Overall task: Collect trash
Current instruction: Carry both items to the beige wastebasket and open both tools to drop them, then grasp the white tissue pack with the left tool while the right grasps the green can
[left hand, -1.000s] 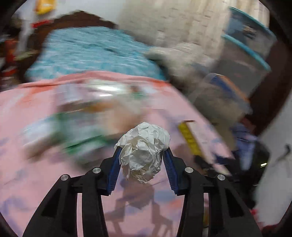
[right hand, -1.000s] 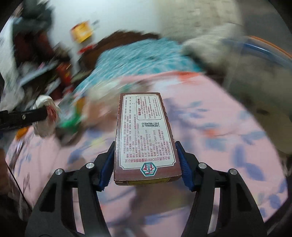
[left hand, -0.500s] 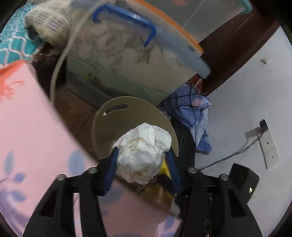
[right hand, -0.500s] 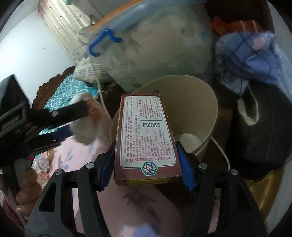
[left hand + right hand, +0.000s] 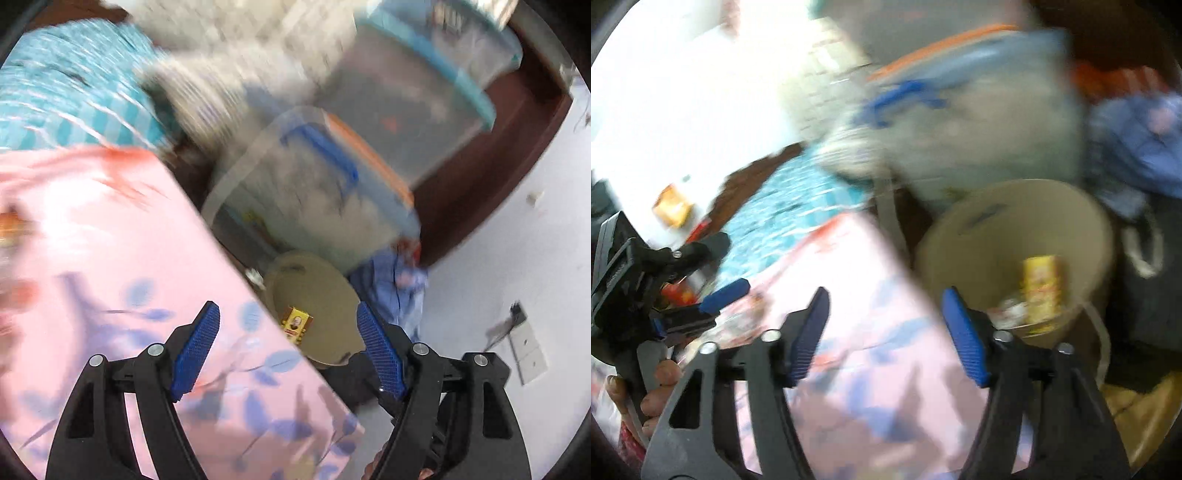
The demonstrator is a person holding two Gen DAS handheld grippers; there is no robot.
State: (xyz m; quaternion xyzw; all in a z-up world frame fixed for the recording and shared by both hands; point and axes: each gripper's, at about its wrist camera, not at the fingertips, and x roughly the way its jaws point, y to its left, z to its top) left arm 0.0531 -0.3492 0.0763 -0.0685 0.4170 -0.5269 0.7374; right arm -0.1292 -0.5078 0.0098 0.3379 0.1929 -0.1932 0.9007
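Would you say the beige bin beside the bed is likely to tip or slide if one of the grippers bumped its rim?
Probably it would slide or tip fairly easily. The beige bin looks thin-walled and holds only a little, such as the yellow box, so it is likely light. It stands close against the pink bedspread, which may steady that side.

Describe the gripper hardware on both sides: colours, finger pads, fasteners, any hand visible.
The left gripper and right gripper match: black plastic arms with cutout slots, silver round screw heads, and ribbed blue pads on the fingers. No cables or markings show. The right view shows bare fingers gripping the left gripper's handle.
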